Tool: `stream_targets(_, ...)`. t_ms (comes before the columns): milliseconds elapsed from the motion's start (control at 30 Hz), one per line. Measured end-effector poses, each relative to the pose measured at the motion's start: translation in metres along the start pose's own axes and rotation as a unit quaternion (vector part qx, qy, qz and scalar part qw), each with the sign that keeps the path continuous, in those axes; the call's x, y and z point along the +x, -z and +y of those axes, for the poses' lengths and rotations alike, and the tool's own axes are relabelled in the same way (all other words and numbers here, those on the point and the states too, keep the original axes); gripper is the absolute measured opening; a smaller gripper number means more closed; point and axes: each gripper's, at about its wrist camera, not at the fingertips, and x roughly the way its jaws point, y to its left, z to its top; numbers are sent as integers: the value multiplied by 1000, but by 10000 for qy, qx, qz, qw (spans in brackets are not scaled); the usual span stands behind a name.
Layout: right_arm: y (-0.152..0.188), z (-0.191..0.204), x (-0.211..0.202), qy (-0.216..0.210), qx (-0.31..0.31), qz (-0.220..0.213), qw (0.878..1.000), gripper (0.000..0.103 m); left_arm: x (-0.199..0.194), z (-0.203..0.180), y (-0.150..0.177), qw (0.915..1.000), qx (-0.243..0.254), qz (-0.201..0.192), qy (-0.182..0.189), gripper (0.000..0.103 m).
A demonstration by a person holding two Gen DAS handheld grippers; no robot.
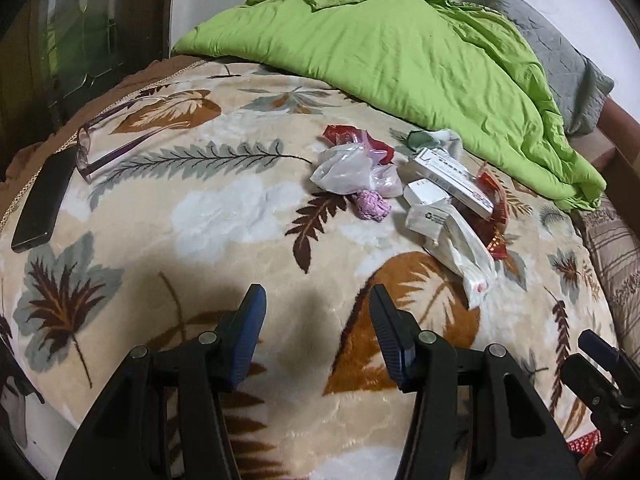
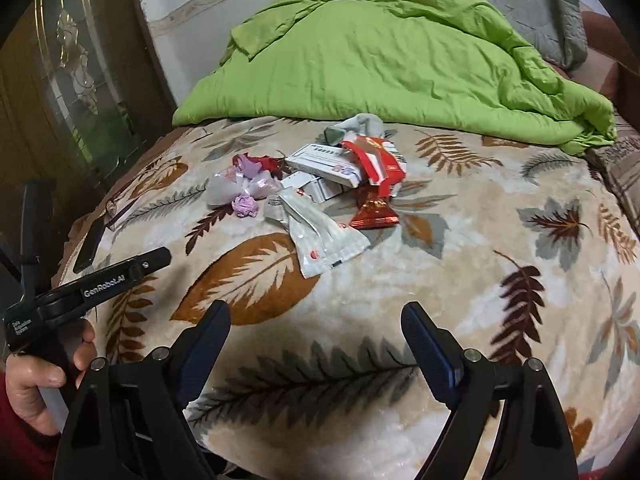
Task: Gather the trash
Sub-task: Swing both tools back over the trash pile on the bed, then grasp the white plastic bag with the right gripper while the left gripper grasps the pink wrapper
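Note:
A heap of trash lies on the leaf-patterned blanket: a clear plastic bag, a purple paper ball, a long white box, a white wrapper and red wrappers. My left gripper hovers open over bare blanket, short of the heap and to its left. In the right wrist view the white wrapper and a red wrapper are the nearest pieces. My right gripper stands wide open in front of them, with nothing between its fingers.
A green quilt is bunched behind the heap, with a sock at its edge. Purple glasses and a black phone lie at the blanket's left edge. A hand holds the left tool. A dark wooden door stands left.

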Motion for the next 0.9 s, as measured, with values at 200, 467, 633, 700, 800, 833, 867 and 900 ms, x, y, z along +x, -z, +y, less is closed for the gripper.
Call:
stream_targets(200, -17, -2, 26, -106, 64, 46, 9999, 90, 3, 9, -6, 9984, -370, -434, 20, 52)
stream_targets(467, -43, 6, 58, -233, -340, 149, 9990, 90, 16, 10, -8, 9996, -210, -170, -88, 52)
stream_targets(633, -66, 13, 92, -208, -696, 346, 9968, 90, 18, 4, -6, 9999, -39, -69, -152, 52)
stream_targets(700, -71, 13, 107, -180, -785, 463, 9957, 90, 20, 4, -6, 9999, -33, 40, -101, 52)
stream_targets(800, -69, 15, 134, 167, -1017, 674, 9924, 85, 22, 4, -6, 9998, -18, 173, -16, 52)
stream_targets(833, -66, 14, 142, 170, -1036, 798, 9913, 74, 22, 2, -6, 9998, 22, 203, 23, 52)
stream_targets(867, -64, 13, 147, 214, -1033, 883, 9905, 62, 22, 1, -6, 9997, 59, 225, 48, 52)
stream_targets(900, -61, 12, 151, 291, -1026, 935, 9899, 59, 21, -1, -7, 9997, 102, 223, 55, 52)
